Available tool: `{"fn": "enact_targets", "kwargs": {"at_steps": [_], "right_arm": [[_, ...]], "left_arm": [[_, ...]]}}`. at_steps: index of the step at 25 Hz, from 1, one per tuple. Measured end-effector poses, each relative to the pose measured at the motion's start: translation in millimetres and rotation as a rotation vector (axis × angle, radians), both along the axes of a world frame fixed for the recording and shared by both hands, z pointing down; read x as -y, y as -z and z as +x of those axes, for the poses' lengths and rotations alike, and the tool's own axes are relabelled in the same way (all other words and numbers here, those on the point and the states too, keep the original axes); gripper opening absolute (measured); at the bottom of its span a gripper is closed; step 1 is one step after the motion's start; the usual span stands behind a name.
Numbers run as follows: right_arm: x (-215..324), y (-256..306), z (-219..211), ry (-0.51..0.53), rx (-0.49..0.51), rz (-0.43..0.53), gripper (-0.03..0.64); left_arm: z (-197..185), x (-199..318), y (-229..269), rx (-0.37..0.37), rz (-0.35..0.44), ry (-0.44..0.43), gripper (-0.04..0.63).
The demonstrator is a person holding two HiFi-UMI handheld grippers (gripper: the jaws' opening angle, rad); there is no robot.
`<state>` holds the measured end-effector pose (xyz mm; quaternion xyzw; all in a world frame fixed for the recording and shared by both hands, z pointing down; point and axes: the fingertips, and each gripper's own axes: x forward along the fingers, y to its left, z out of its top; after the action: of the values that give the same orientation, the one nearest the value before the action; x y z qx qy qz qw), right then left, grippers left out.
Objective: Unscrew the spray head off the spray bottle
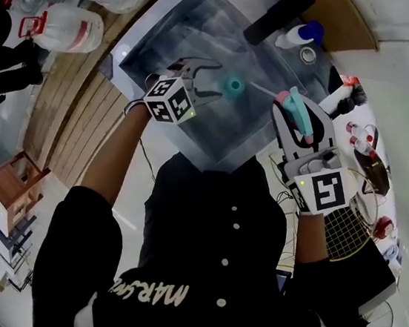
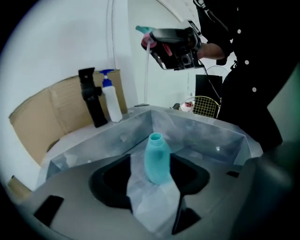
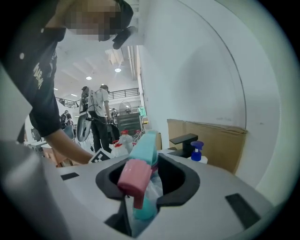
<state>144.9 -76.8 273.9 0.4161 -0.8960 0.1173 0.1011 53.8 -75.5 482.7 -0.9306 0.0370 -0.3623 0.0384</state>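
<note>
A teal spray bottle (image 1: 235, 84) (image 2: 157, 159) stands upright with its neck bare on the floor of a grey tray (image 1: 169, 35) (image 2: 201, 131). My left gripper (image 1: 217, 80) (image 2: 152, 180) is open around it, with a gap showing beside the bottle. The teal and pink spray head (image 1: 298, 108) (image 3: 140, 173) is off the bottle and raised to the right, with my right gripper (image 1: 299, 123) (image 3: 150, 183) shut on it. Its thin dip tube (image 1: 263, 90) (image 2: 146, 70) hangs free, pointing toward the bottle.
A white bottle with a blue sprayer (image 1: 300, 35) (image 2: 110, 101) and a black object (image 1: 276, 15) (image 2: 91, 96) stand behind the tray by cardboard. Large water jugs (image 1: 58, 27) lie at the far left. A racket (image 1: 349, 230) lies to the right. People stand far off.
</note>
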Motion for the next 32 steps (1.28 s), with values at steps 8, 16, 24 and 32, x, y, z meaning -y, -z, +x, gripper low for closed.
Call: {"fn": "enact_targets", "kwargs": {"at_steps": [8,16,24,32], "right_arm": [[14.1,15.3,27.7,-0.067,-0.031,0.047,0.149],[7.6,44.0,39.5,-0.101,-0.021,0.118,0.149],[-3.7,67.1,61.9,-0.150,-0.019,0.162,0.149],[-20.4,82.8,75.4,-0.191,-0.026,0.192,0.149]], "left_arm": [[-30.1,11.4,118.2,-0.185,0.130,0.411,0.025],[-68.4,10.0,191.8,-0.317,0.127,0.696,0.025],[-105.6,-8.3,258.6,-0.353,0.231,0.822,0.025],[-143.1,-38.2,281.9,-0.386,0.297,0.954,0.025]]}}
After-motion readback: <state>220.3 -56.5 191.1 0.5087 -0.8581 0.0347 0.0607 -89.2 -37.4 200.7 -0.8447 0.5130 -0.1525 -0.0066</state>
